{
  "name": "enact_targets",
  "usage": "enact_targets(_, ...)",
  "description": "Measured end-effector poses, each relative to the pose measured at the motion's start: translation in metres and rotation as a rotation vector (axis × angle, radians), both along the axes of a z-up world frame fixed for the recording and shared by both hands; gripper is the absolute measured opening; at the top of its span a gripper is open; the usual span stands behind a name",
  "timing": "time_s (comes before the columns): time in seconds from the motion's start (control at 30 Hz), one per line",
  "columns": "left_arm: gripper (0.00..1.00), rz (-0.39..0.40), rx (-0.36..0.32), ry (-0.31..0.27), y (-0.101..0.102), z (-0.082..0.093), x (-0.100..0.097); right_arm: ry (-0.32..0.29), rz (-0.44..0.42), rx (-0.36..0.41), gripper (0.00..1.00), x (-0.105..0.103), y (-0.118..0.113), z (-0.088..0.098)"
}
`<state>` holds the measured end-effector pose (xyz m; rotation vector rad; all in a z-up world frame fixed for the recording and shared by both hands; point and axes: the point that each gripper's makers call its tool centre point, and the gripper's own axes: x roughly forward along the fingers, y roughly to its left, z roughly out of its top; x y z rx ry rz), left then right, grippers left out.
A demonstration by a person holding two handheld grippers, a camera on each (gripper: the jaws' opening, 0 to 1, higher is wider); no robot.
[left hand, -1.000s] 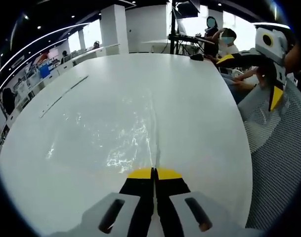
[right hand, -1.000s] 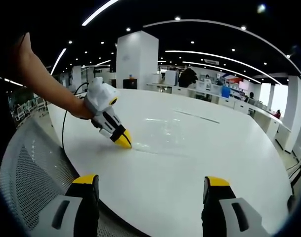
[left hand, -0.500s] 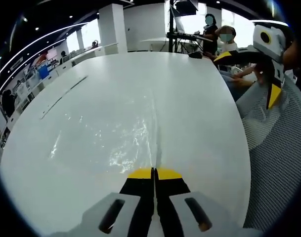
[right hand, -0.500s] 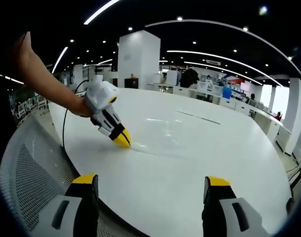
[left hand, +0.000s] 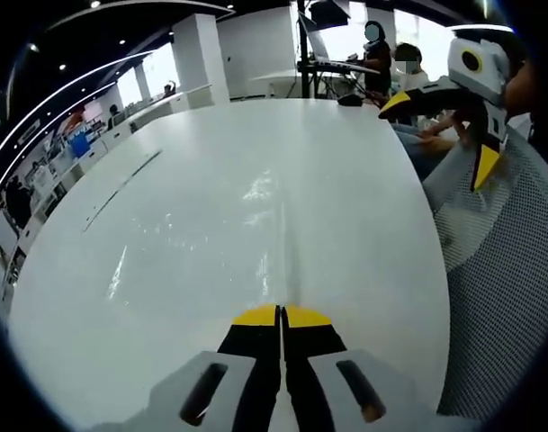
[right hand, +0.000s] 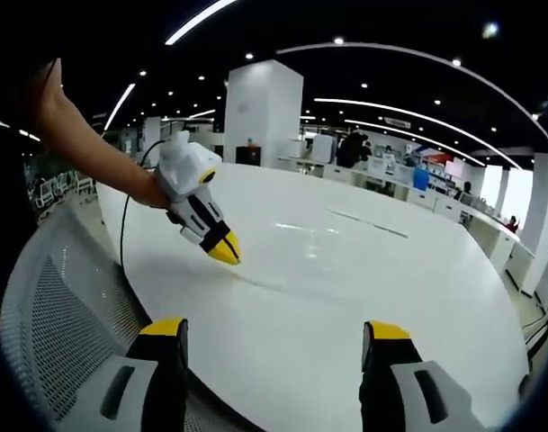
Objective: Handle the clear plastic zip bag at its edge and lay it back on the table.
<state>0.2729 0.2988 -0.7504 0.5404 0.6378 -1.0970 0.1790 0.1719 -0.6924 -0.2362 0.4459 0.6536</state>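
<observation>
My left claw (left hand: 282,317) has its 2 yellow-tipped jaws pressed together, pinching the near edge of the clear plastic zip bag (left hand: 247,236). From the left gripper view the bag runs forward from the tips across the white tabletop (left hand: 345,180), its film showing as faint glare and wrinkles, with 1 straight crease or seal line leading directly away from the jaws. The bag sits ahead of the claw and slightly to the left of that line. I cannot tell whether the film under the tips is lifted or flat on the surface.

In the right gripper view, the left claw (right hand: 224,252) points down toward the tabletop (right hand: 417,288) near its curved near edge, tips at or just above the surface, held by my hand (right hand: 152,189). The bag (right hand: 282,270) appears there as a thin pale line and a faint sheen extending from those tips across the tabletop.

My right claw (right hand: 274,335) is spread wide and holds nothing; its 2 jaws stand apart above the tabletop edge, well clear of the bag. In the left gripper view this right claw (left hand: 440,121) hangs at the upper right, beyond the tabletop rim, over a grey mesh chair (left hand: 507,270).

Seated people (left hand: 408,67) are visible at the far end.
</observation>
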Motion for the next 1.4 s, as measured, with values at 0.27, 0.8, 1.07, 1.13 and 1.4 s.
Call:
enact_targets(0.27, 0.00, -0.020, 0.002, -0.001, 0.000, 0.005, -0.010, 0.015, 0.053, -0.041, 0.75, -0.004, 0.005, 0.000)
enact_targets(0.8, 0.00, -0.078, 0.003, -0.020, 0.007, 0.014, -0.024, -0.026, 0.147, -0.107, 0.63, 0.006, 0.022, 0.016)
enact_targets(1.07, 0.00, -0.094, 0.006, -0.038, 0.013, 0.021, -0.036, -0.039, 0.167, -0.125, 0.59, 0.012, 0.029, 0.021)
enact_targets(1.13, 0.00, -0.094, 0.007, -0.043, 0.015, 0.023, -0.038, -0.043, 0.182, -0.135, 0.58, 0.012, 0.032, 0.021)
enact_targets(1.4, 0.00, -0.093, -0.002, -0.056, 0.018, 0.030, -0.046, -0.050, 0.228, -0.178, 0.54, 0.018, 0.038, 0.019)
